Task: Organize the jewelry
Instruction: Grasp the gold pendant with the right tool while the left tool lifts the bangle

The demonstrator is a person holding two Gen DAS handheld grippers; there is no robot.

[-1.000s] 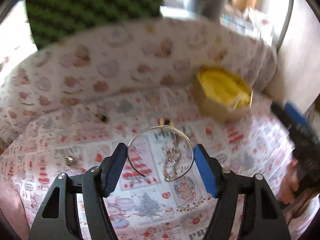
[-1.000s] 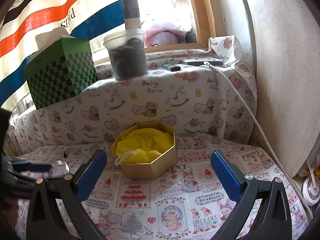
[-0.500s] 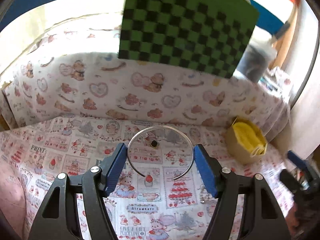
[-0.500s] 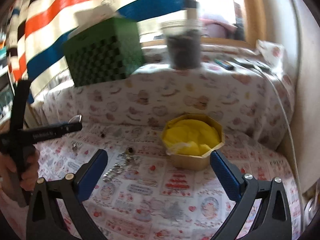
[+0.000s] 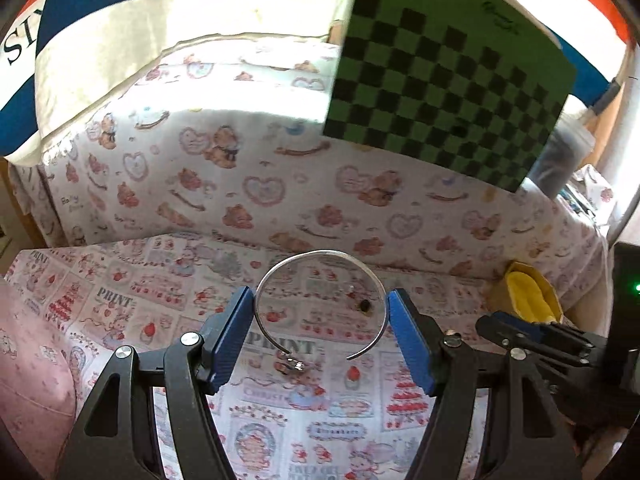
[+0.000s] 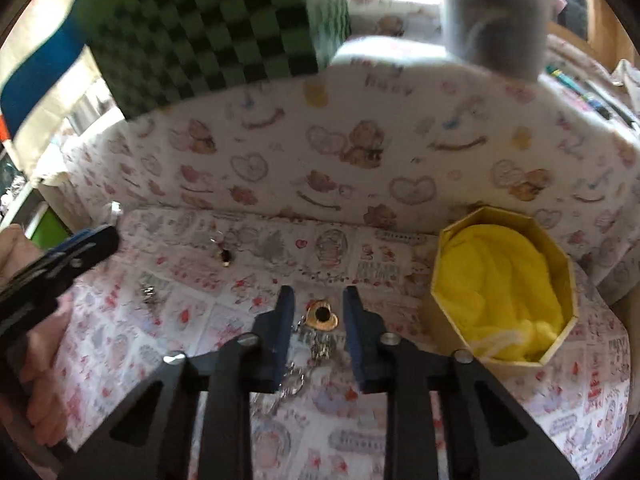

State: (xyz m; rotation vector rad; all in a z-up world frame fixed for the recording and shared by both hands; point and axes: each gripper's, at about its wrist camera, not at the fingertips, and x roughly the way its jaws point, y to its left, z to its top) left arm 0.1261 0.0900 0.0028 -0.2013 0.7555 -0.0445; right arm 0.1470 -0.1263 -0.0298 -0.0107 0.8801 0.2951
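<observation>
My left gripper (image 5: 321, 316) is shut on a silver open bangle (image 5: 320, 256) and holds it above the printed cloth. My right gripper (image 6: 319, 316) is low over the cloth, its jaws half closed and apart from a gold heart pendant (image 6: 321, 315) on a silver chain (image 6: 292, 384) that lies between them. The gold octagonal box (image 6: 560, 344) with yellow cloth (image 6: 504, 280) stands at the right; it also shows in the left wrist view (image 5: 528, 292). A small dark earring (image 6: 226, 256) and a silver piece (image 6: 148, 292) lie on the cloth at the left.
A green checkered tissue box (image 6: 216, 28) and a clear jar (image 6: 496, 16) stand on the raised ledge behind. The padded bear-print wall (image 6: 360, 152) bounds the back. A small silver piece (image 5: 294, 365) and a dark bead (image 5: 364, 305) lie under the bangle.
My right gripper has dropped to the cloth and narrowed around the heart pendant and chain. My left gripper has swung left with the bangle still held.
</observation>
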